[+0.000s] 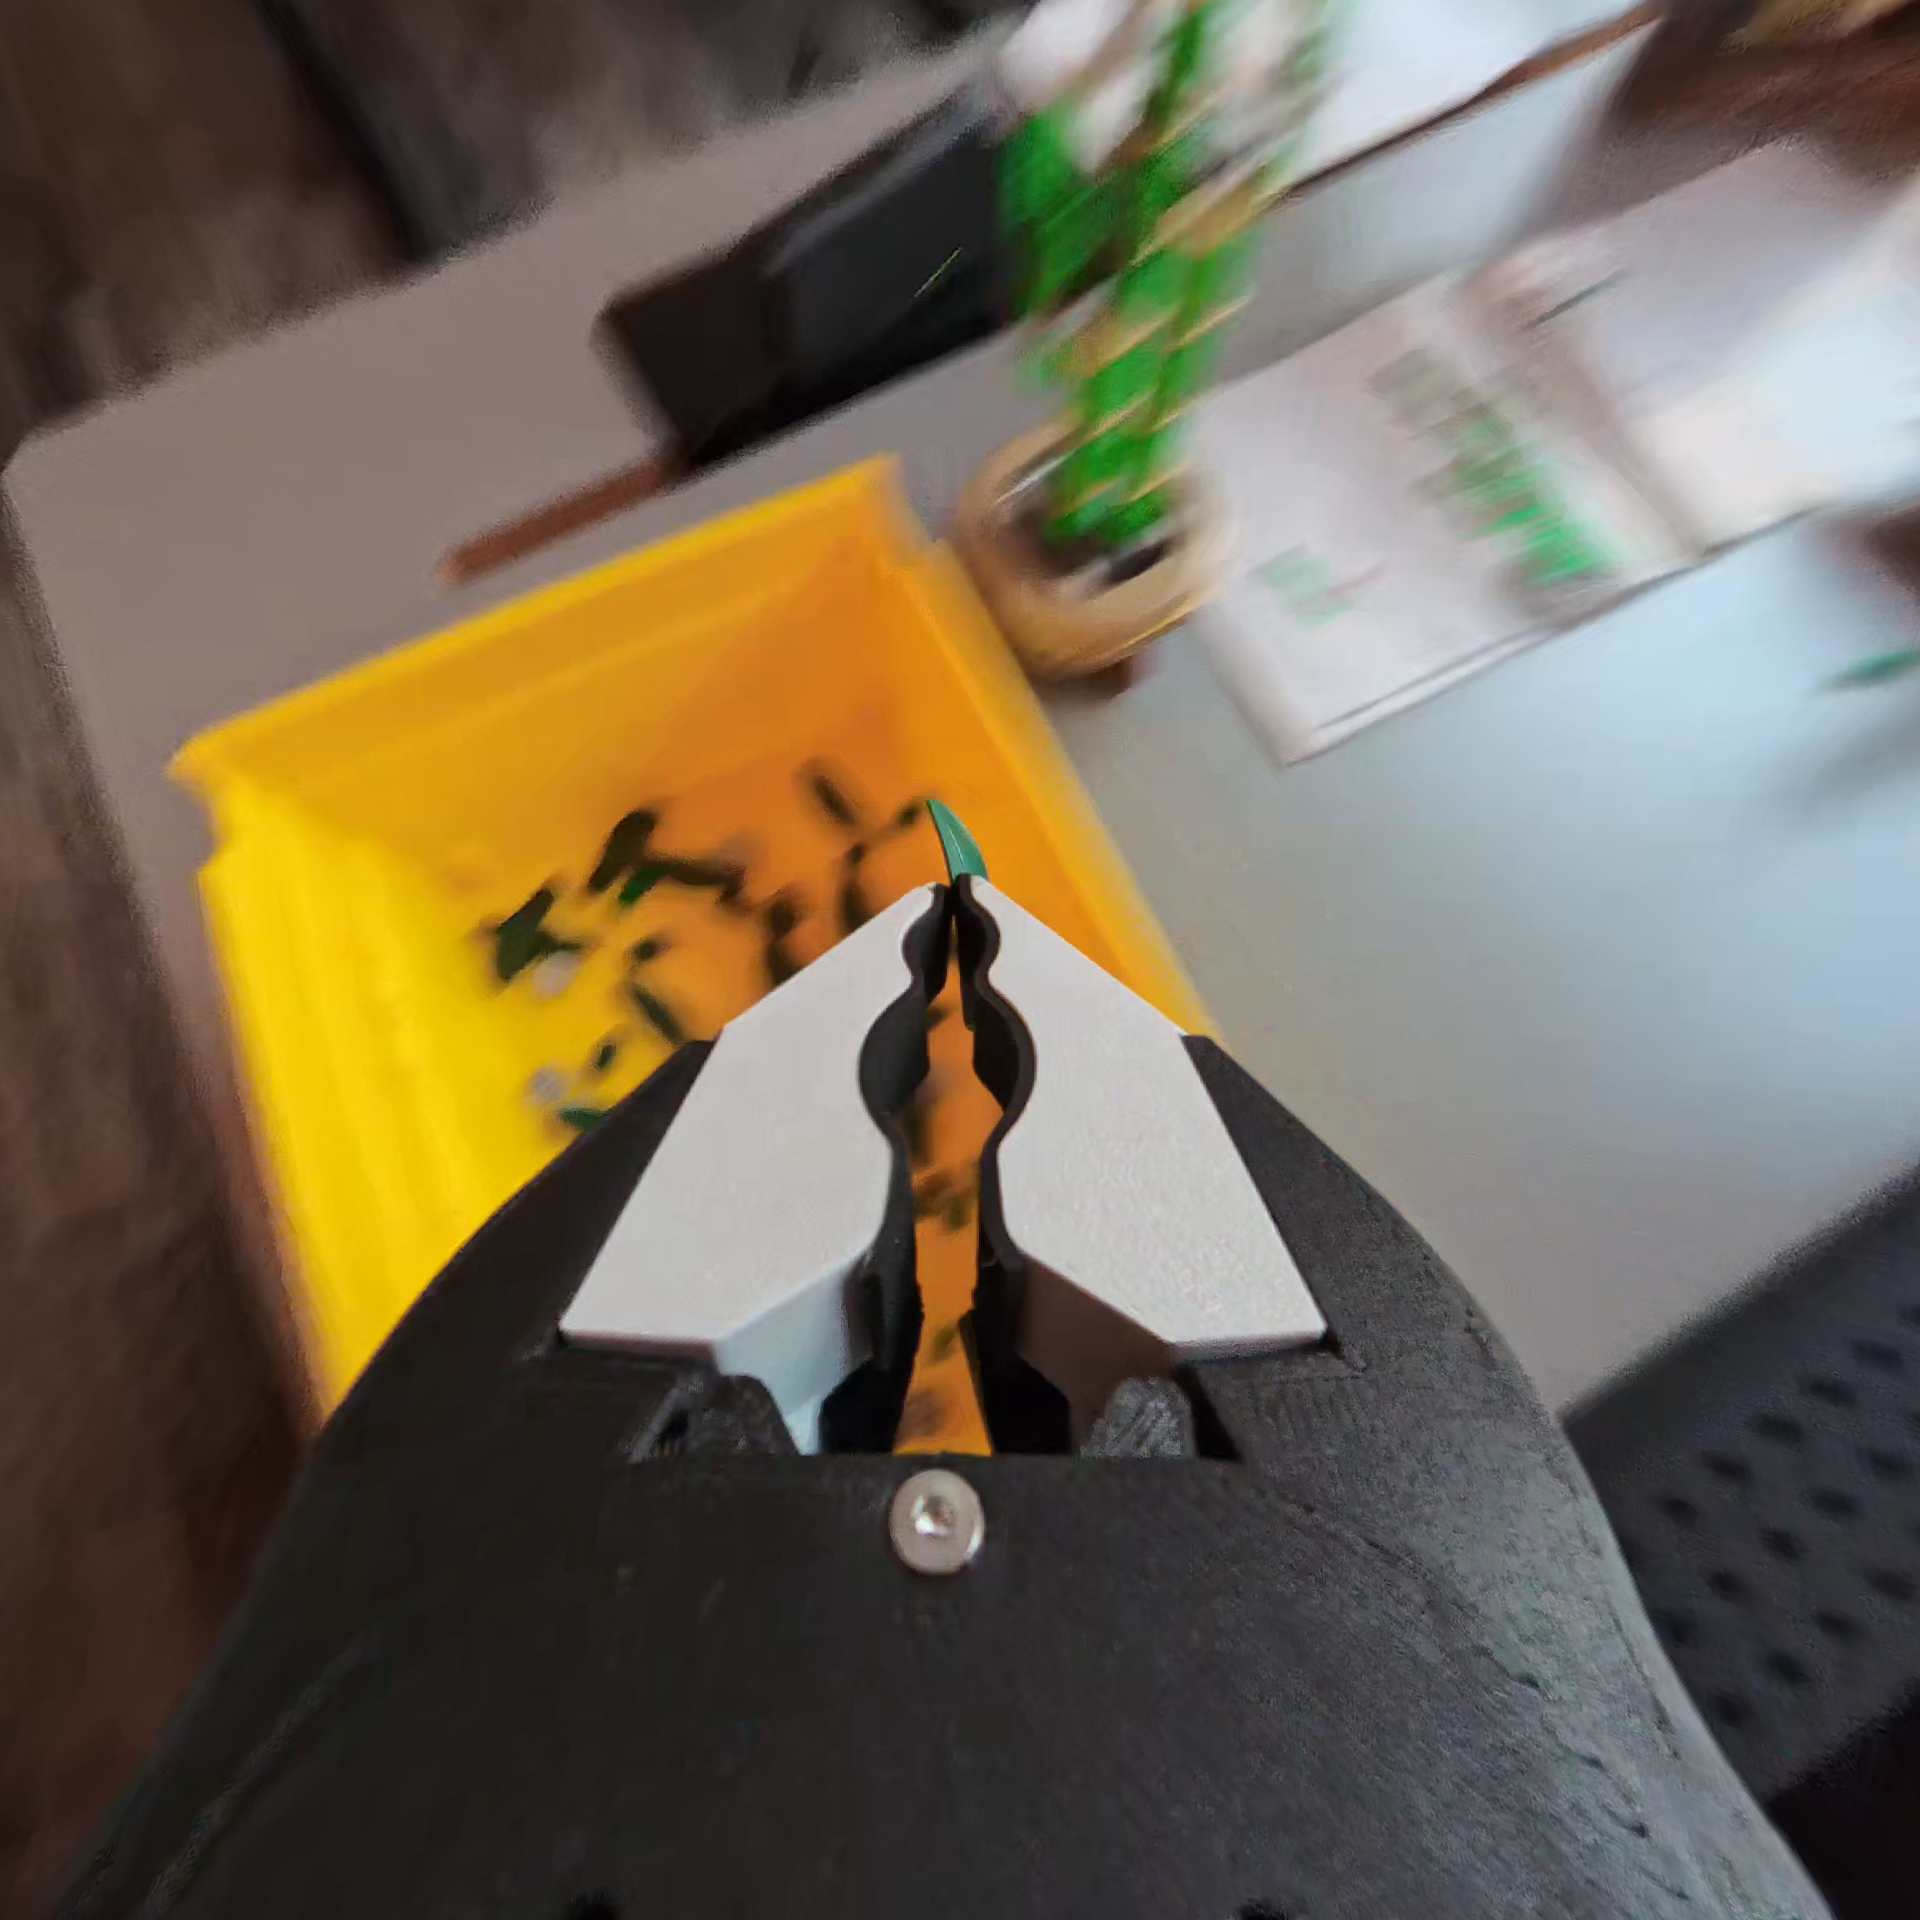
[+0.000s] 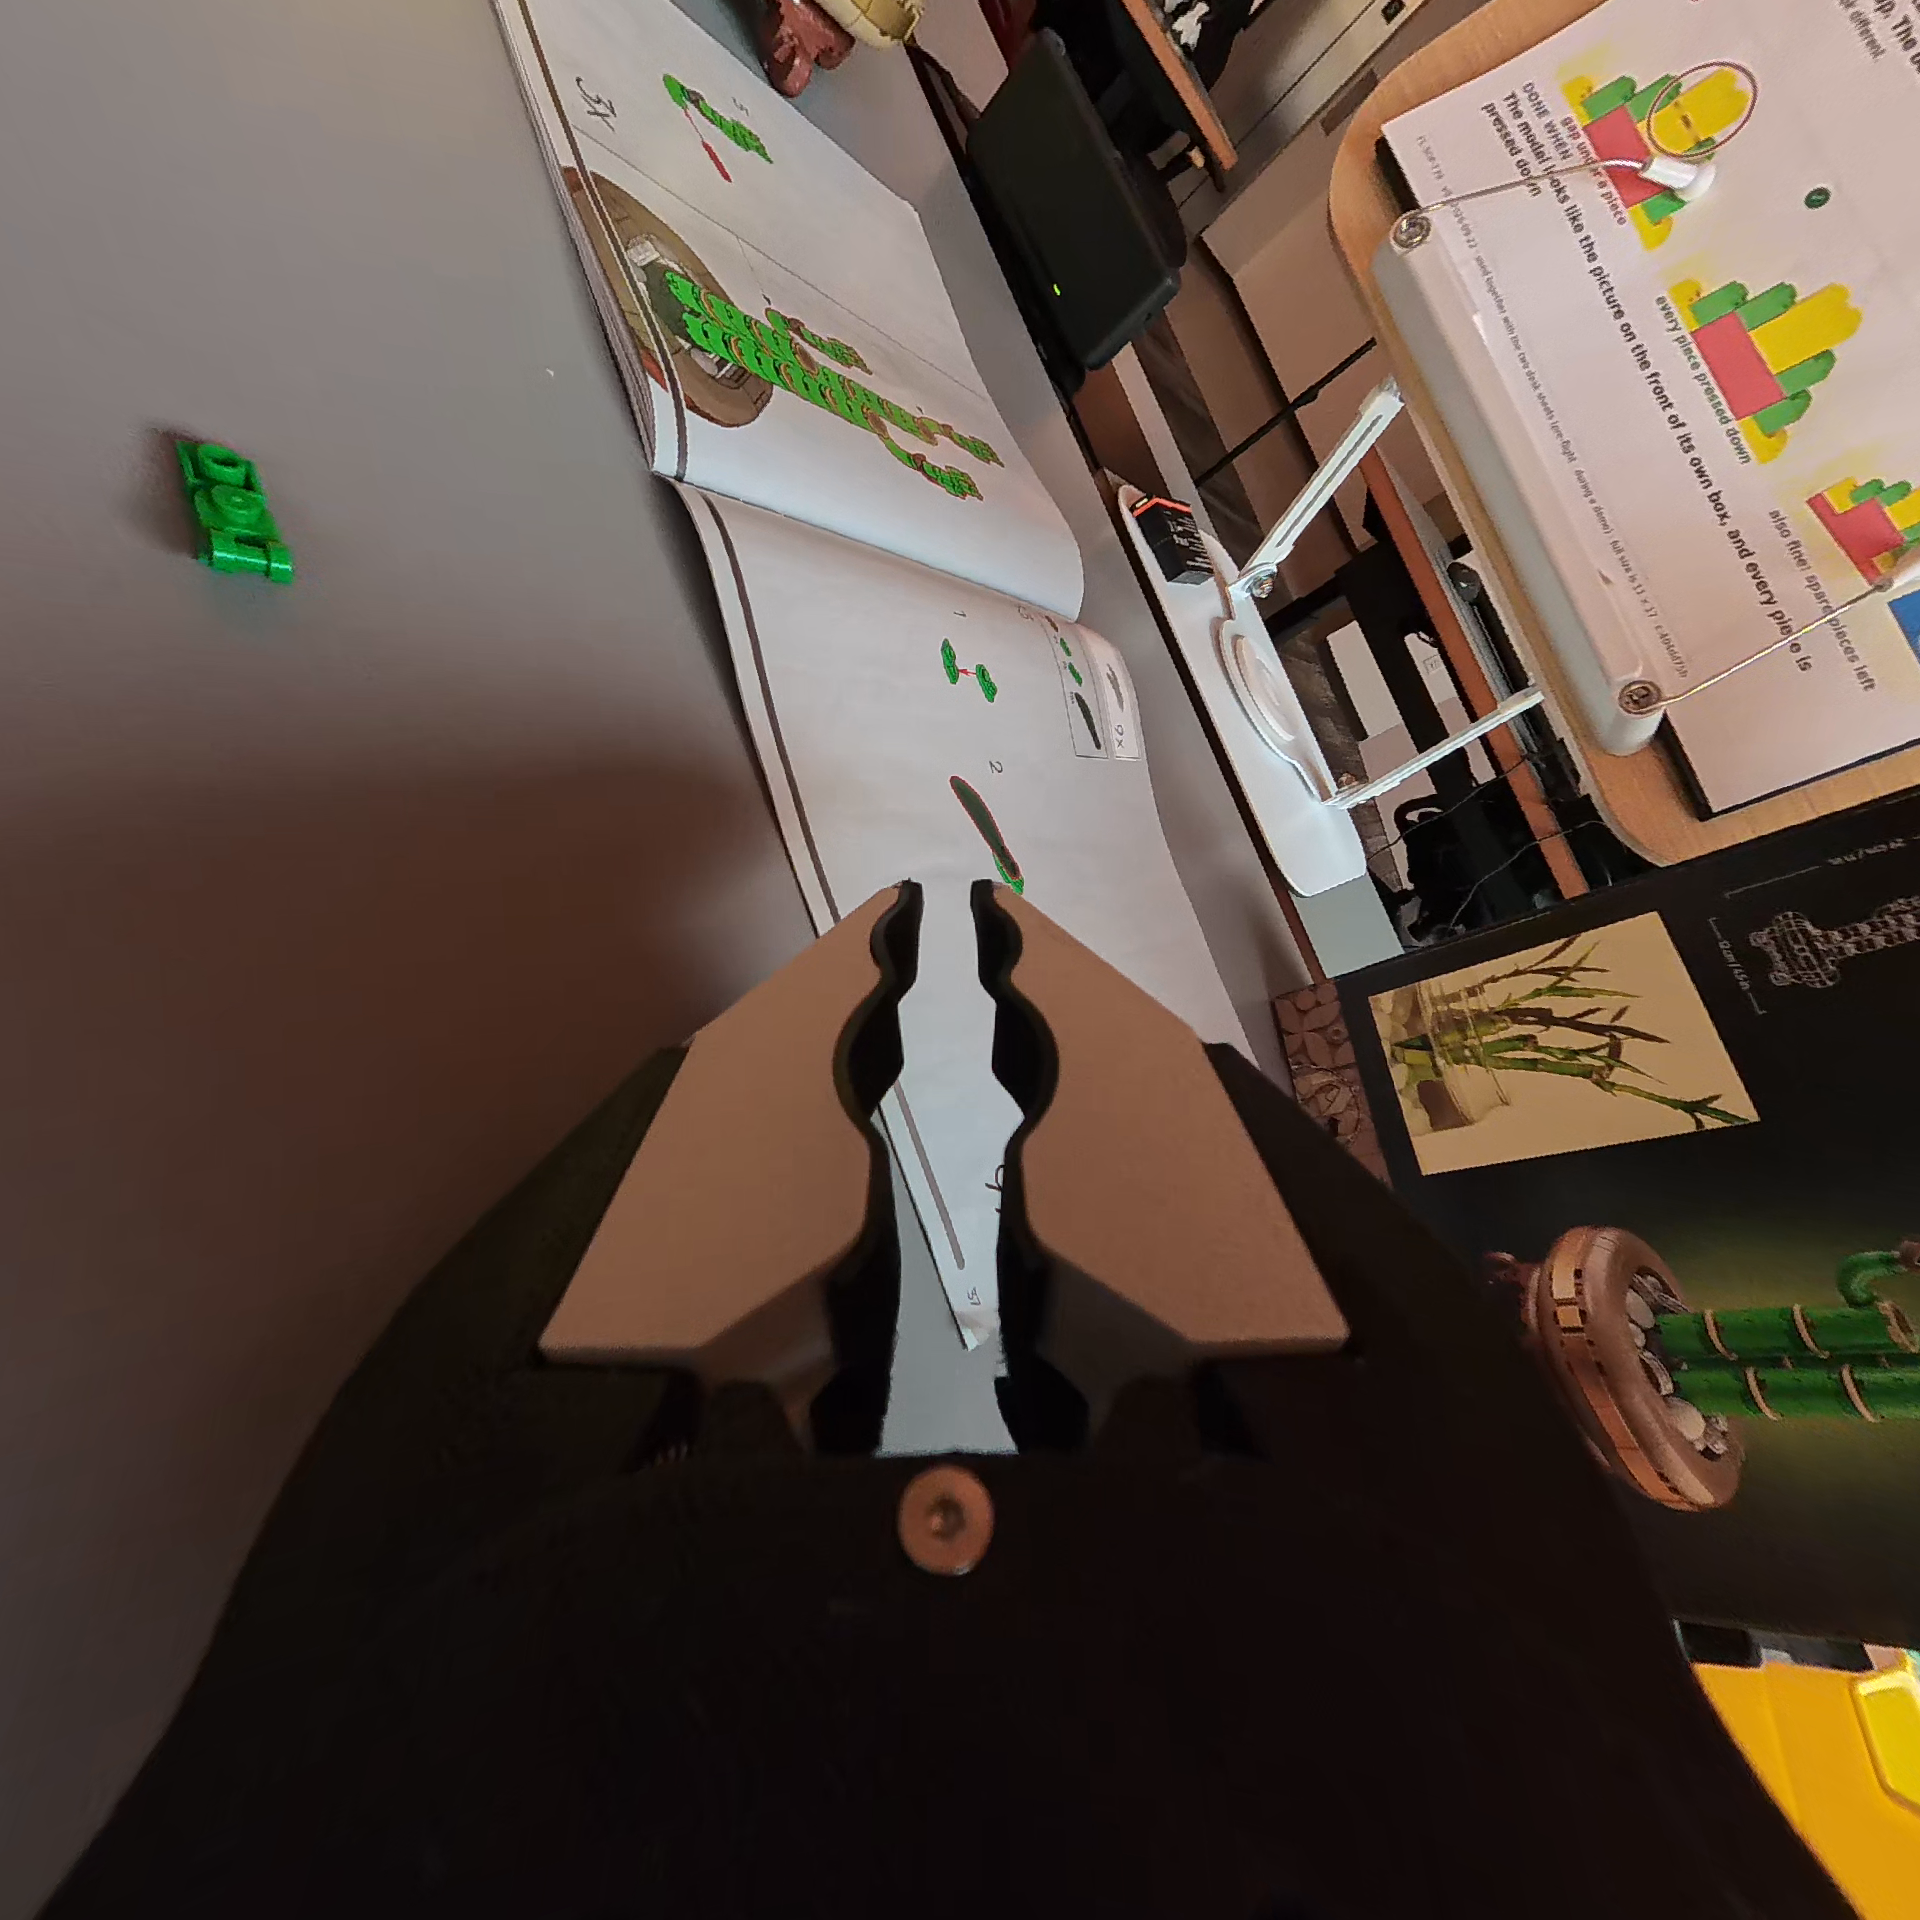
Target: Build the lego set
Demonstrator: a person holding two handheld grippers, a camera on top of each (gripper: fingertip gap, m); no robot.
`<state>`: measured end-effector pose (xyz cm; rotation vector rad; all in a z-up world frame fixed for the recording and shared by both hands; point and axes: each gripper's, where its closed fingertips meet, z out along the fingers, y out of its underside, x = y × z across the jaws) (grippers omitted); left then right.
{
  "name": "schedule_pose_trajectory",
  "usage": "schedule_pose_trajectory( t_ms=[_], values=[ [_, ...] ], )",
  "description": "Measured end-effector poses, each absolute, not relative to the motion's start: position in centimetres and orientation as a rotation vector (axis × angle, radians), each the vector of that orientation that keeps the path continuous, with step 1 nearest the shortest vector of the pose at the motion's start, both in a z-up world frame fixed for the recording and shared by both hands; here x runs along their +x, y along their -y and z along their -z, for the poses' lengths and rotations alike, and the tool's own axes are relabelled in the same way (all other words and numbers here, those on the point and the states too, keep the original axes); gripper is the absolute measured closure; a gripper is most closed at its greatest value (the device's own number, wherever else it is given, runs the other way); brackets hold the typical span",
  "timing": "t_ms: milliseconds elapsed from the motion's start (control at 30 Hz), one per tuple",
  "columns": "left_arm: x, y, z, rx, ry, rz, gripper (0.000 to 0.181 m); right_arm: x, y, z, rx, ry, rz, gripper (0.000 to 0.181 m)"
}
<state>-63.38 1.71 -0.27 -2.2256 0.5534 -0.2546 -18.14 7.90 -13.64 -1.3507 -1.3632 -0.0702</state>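
My left gripper [image 1: 954,885] has its fingers pinched together at the tips on a thin dark green leaf piece [image 1: 956,842], which sticks out past the tips and curves to a point. It hangs above the yellow bin [image 1: 540,665], over the right part of the bin's inside, where more dark green pieces [image 1: 644,894] lie scattered on the bottom, blurred. This gripper points down and away, tilted so the grey tabletop [image 1: 1403,935] runs at a slant. Beyond the bin's far right corner stands the partly built green plant model [image 1: 1117,343] in its tan round base, heavily blurred, and the open instruction booklet [image 1: 1475,499] lies to its right. My right gripper [image 2: 943,891] has its fingers slightly apart with nothing between them; I see only the booklet's page [image 2: 883,582] through the gap. It is rolled on its side, pointing low across the tabletop at the near page of the booklet. A small bright green lego assembly [image 2: 234,509] lies alone on the tabletop, well apart to the left of the booklet and far from both fingers. The dark set box [image 2: 1558,1122] stands to the right.
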Motion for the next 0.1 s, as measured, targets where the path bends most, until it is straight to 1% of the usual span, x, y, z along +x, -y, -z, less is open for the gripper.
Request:
schedule_pose_trajectory(
  t_ms=[33, 100],
  values=[
    [-59.3, -0.2, -1.4, -2.145, -0.634, 0.338, 0.181, -18.1, -7.9, 13.7, -1.352, 1.368, 0.077, 0.172],
    [-51.3, 3.1, -1.2, -2.078, -0.859, 0.427, 0.181, -18.1, -8.1, 13.9, -1.354, 1.374, 0.09, 0.172]
  ],
)
